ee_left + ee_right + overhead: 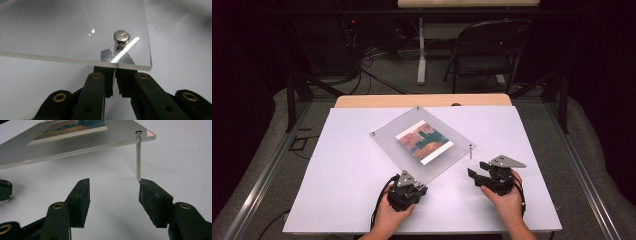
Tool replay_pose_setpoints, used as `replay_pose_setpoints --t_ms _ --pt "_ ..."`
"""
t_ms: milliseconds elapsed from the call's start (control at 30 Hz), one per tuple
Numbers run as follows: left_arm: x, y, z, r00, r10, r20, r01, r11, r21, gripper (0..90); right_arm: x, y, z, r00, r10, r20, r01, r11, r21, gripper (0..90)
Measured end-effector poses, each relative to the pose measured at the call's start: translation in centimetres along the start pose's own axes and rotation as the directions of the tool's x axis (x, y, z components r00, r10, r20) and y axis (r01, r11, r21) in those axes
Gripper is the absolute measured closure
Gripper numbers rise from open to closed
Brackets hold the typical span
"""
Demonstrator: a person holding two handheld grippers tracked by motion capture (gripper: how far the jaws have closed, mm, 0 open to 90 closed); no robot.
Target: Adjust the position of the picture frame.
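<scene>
On the white bench [337, 165], left tongs [114, 75] clamp the near post [119, 46] to steady the frame [392, 145]; right tongs [113, 195] hang open beside another post [138, 155].

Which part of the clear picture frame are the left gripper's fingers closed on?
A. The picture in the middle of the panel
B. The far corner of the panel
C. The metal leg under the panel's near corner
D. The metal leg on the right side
C: in the left gripper view the left gripper has its fingers shut on the metal leg beneath the corner of the clear panel.
</scene>
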State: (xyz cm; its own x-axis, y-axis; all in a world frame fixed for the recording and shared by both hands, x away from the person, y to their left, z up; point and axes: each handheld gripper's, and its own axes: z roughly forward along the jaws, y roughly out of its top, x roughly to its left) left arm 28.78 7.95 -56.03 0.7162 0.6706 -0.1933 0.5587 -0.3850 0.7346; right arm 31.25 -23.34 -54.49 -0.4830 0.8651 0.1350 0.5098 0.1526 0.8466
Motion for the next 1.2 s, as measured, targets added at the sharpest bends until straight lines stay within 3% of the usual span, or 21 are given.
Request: replay_pose_setpoints --t_ms 100,400,433,533,700,933,1200 --pt "0.2 0.0 -0.1 0.9996 -0.018 0.023 0.018 0.9998 0.0 84.8 -0.3 0.1 0.2 1.0 0.004 0.008 -0.004 1.0 -0.004 42.5" --pt "0.9 -0.3 -1.7 0.9981 -0.06 0.014 0.06 0.9981 -0.016 85.1 -1.0 0.5 1.3 0.9999 0.01 0.008 -0.01 1.0 0.002 48.3" --pt "1.0 -0.4 -2.1 0.9974 -0.071 0.014 0.072 0.9972 -0.021 85.0 -1.0 0.7 2.0 0.9998 0.013 -0.016 -0.012 1.0 0.021 55.5" --pt "1.4 -0.7 -2.8 0.996 -0.089 0.001 0.089 0.9956 -0.029 85.1 -0.6 1.0 2.7 0.9997 -0.011 -0.022 0.011 1.0 0.029 59.8" --pt "2.0 -1.1 -3.8 0.993 -0.117 -0.014 0.116 0.9923 -0.043 85.0 0.1 1.5 3.9 0.9981 -0.054 -0.028 0.055 0.998 0.037 60.4" --pt "2.4 -1.7 -5.0 0.989 -0.145 -0.03 0.143 0.9875 -0.067 85.0 0.4 1.9 5.3 0.9968 -0.063 -0.049 0.065 0.997 0.051 60.4" --pt "3.1 -2.2 -5.9 0.9834 -0.173 -0.054 0.169 0.9825 -0.079 84.9 0.9 2.4 6.3 0.991 -0.069 -0.115 0.075 0.996 0.055 74.5"
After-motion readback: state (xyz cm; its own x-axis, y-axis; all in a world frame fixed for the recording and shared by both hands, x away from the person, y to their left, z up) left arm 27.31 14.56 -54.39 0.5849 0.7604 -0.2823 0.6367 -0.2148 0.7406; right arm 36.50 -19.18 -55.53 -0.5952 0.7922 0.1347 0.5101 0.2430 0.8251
